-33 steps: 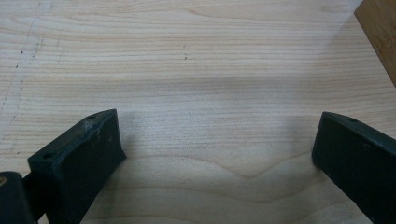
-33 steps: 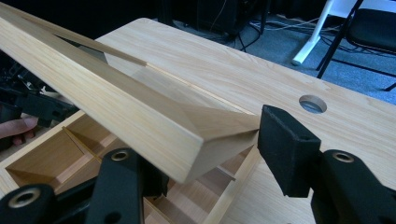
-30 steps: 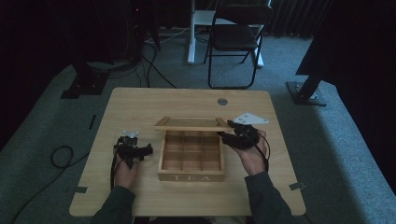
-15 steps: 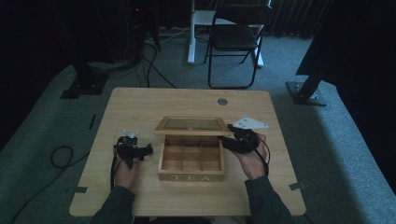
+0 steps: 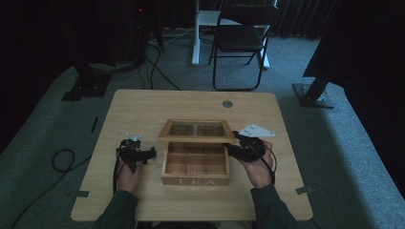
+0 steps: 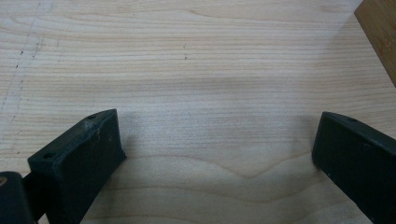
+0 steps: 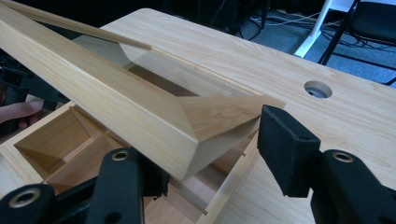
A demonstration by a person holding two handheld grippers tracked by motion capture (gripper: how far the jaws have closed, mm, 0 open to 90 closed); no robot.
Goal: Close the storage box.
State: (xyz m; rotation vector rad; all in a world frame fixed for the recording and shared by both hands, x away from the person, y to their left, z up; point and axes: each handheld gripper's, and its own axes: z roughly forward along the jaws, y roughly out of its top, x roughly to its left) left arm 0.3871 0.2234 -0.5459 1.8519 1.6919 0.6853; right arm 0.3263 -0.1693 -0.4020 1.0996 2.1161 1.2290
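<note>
A wooden tea box with several compartments stands in the middle of the table. Its glass-paned lid is hinged at the back and hangs half raised over it. My right gripper has the lid's front right corner between its jaws, and they have just been closing a little further on it. In the right gripper view the box's compartments lie below the lid, under my right gripper. My left gripper rests left of the box, and in its own view my left gripper stands open over bare wood.
The table has a round cable hole at the back. A folding chair and dark stand bases are on the floor beyond it. A cable loop lies on the carpet to the left.
The lid has tilted down toward the box, so more of its glass top shows. My right hand has come slightly toward the near side with it. The left hand has stayed put.
</note>
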